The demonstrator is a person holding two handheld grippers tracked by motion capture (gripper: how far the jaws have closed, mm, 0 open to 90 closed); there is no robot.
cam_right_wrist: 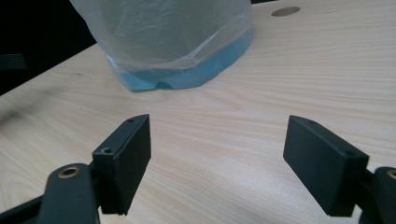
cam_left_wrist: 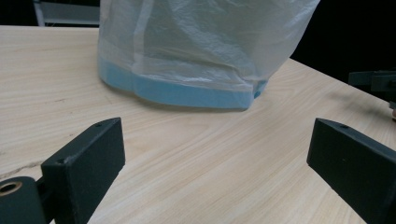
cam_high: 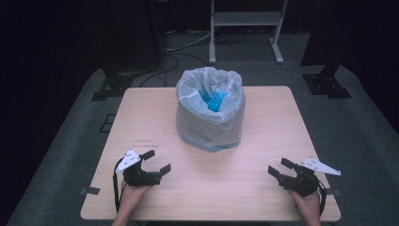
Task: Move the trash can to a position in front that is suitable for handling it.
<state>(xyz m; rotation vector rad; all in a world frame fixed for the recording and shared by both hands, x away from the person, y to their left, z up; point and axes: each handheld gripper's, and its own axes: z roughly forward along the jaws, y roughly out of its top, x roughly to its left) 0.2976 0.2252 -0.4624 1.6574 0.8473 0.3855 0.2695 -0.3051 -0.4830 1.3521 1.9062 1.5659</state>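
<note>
Our two hands sit at the near edge of the counter (cam_high: 263, 141), which is big and made of light wood. We hold a black gripper in each hand.

On the far half of the counter, in the middle, stands a blue bin (cam_high: 210, 137). A thin white plastic bag (cam_high: 209, 106) lines it and hangs over its sides, so we see just a blue strip at the bottom. Something blue lies inside the bag, but we cannot tell what it is.

Our left gripper (cam_high: 156, 161) rests on the counter, well apart from the bin. Its jaws are spread wide with nothing between them. Our right gripper (cam_high: 280, 167) is also well apart from the bin. Its jaws are spread wide too, with nothing between them.
</note>
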